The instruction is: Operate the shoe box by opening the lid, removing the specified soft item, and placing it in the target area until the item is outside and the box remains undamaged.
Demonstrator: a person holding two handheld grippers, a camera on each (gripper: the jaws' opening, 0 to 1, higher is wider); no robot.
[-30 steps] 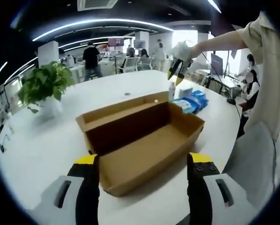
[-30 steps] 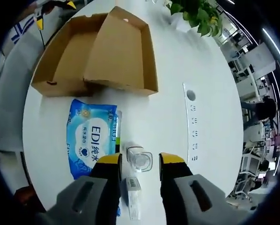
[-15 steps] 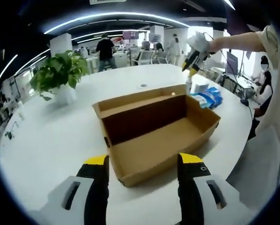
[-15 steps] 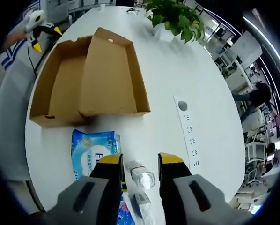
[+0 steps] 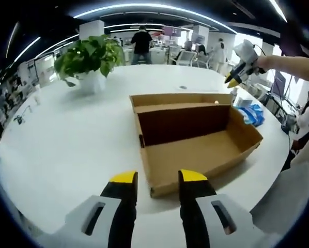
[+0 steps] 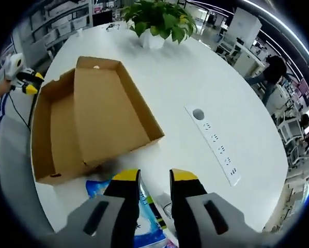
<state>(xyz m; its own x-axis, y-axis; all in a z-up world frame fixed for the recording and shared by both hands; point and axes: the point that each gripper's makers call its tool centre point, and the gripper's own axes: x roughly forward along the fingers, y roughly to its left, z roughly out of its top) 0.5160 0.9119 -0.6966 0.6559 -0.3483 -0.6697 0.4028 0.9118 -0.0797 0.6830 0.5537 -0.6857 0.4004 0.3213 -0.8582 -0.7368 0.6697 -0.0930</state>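
In the left gripper view, the left gripper (image 5: 155, 178) hovers with jaws a narrow gap apart, gripping nothing. The box (image 5: 196, 139) lies open just ahead of the jaw tips, its inside bare; a plant (image 5: 90, 54) stands far ahead to the left. The right gripper (image 5: 237, 77) hangs beyond the box's far right corner.

In the right gripper view, the right gripper (image 6: 149, 176) is likewise slightly parted and empty. The wipes pack (image 6: 144, 217), the likely soft item, lies on the tabletop (image 6: 196, 72) under and between the jaws, already outside the box (image 6: 87, 124).

Risk: the left jaws sit close to the box's near wall; a push forward could dent or shove it.

Since half a second ago, both jaw pairs have narrowed, and the right gripper has drawn back over the pack.
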